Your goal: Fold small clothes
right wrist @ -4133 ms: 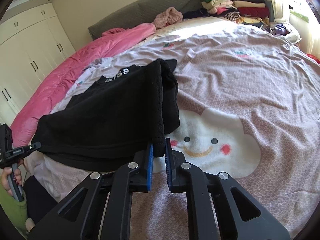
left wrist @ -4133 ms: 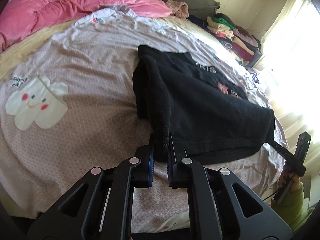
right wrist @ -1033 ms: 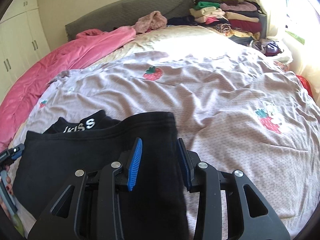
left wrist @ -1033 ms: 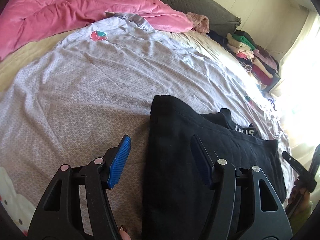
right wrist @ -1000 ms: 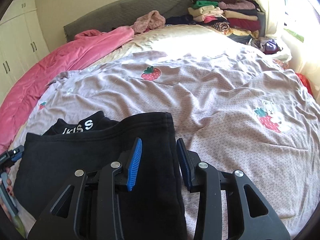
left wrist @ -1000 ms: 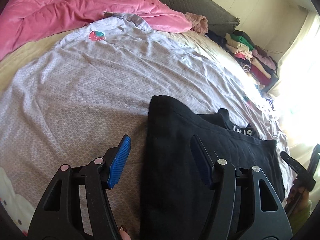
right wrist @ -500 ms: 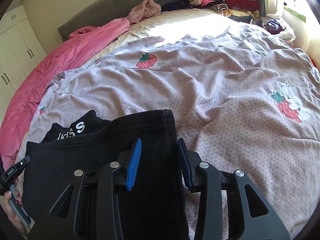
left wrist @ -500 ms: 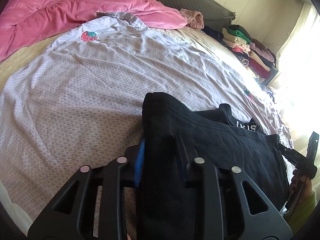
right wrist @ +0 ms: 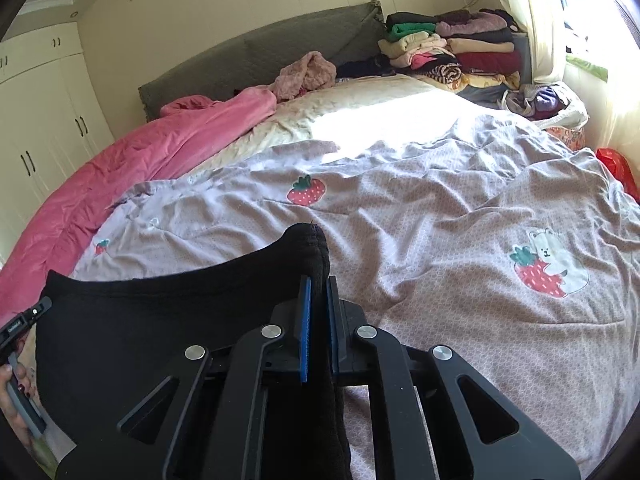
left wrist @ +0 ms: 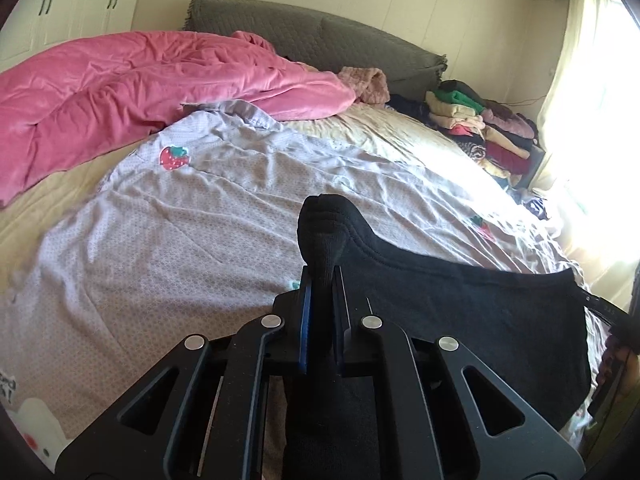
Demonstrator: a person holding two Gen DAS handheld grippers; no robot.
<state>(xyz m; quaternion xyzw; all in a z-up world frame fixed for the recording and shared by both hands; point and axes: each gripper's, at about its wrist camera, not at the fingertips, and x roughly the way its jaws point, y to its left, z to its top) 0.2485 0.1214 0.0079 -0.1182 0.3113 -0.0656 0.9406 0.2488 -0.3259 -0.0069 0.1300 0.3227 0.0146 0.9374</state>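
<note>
A black garment (left wrist: 440,304) hangs stretched between my two grippers above the bed. My left gripper (left wrist: 320,280) is shut on its left corner, with black fabric bunched up above the blue pads. My right gripper (right wrist: 315,288) is shut on the other corner of the garment (right wrist: 160,320). The cloth sags a little between the two held corners. Its lower part is hidden behind the gripper bodies.
The bed is covered by a lilac sheet (left wrist: 200,220) with strawberry prints (right wrist: 306,191). A pink duvet (left wrist: 140,80) lies at the head side by a grey headboard (right wrist: 260,52). Stacked folded clothes (right wrist: 452,48) sit in the far corner near the bright window.
Both grippers closed on the garment's far corners and lifted it off the sheet. The printed collar is out of sight now.
</note>
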